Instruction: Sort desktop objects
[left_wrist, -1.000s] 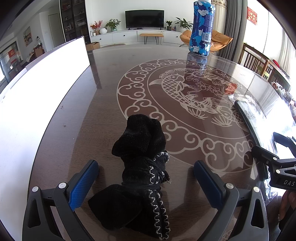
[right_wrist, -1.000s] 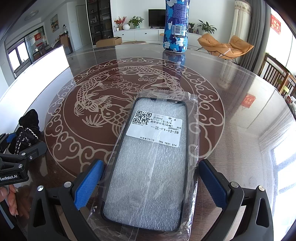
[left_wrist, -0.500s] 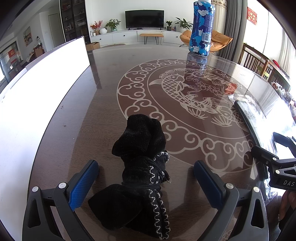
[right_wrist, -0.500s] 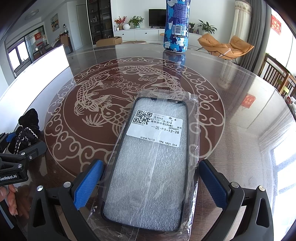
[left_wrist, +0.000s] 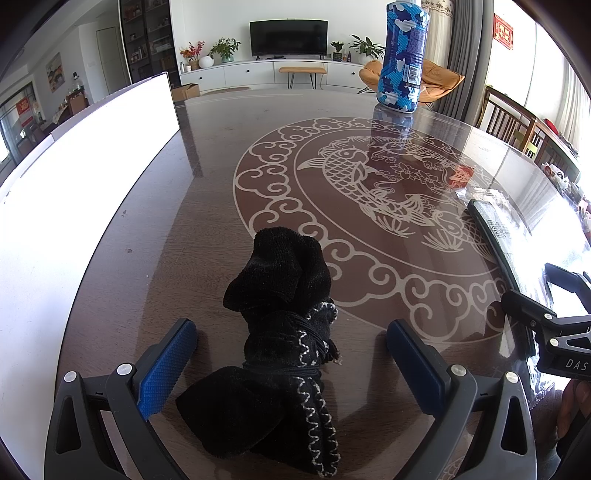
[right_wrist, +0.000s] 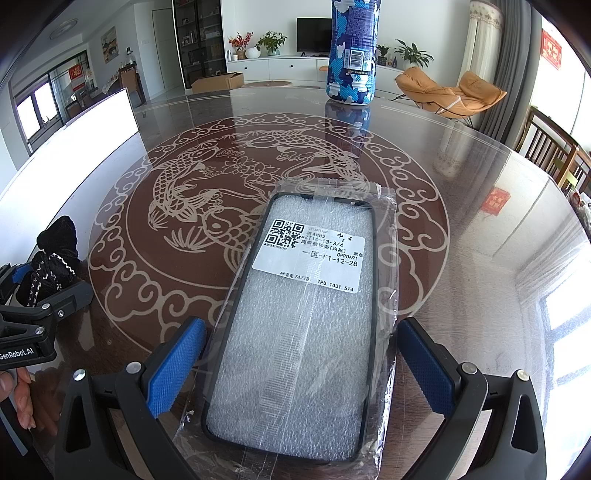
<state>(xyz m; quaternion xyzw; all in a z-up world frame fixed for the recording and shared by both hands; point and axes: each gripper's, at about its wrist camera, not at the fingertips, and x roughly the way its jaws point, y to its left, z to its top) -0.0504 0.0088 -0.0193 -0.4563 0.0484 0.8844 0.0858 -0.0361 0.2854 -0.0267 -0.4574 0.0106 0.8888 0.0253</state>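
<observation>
Two items sit within reach, one per hand-held gripper. Left hand-held gripper (left_wrist: 291, 363), jaws spread wide, straddles a bundle of black knitted socks with white zigzag stitching (left_wrist: 284, 328), lying on the table between the blue pads, touching neither. Soft, light, compressible; should squash and hold well. Best taken across the banded waist, where the bundle is narrowest.

Right hand-held gripper (right_wrist: 301, 363), equally wide, flanks a black-rimmed phone case in a clear plastic sleeve with a white QR label (right_wrist: 306, 314). Flat, light, fairly stiff, but the film looks slick; likely to slide or crinkle. Pinch across the short sides, on the rim itself, low to the surface.

A blue-and-white camouflage-print bottle (left_wrist: 402, 55) stands upright at the far edge, well apart.

Dark glossy round table with pale fish-and-cloud pattern (left_wrist: 221, 155): glass-smooth, reflective, so things may skid. White board (left_wrist: 74, 177) at left. Living room beyond: television, plants, orange chair, bright windows.
</observation>
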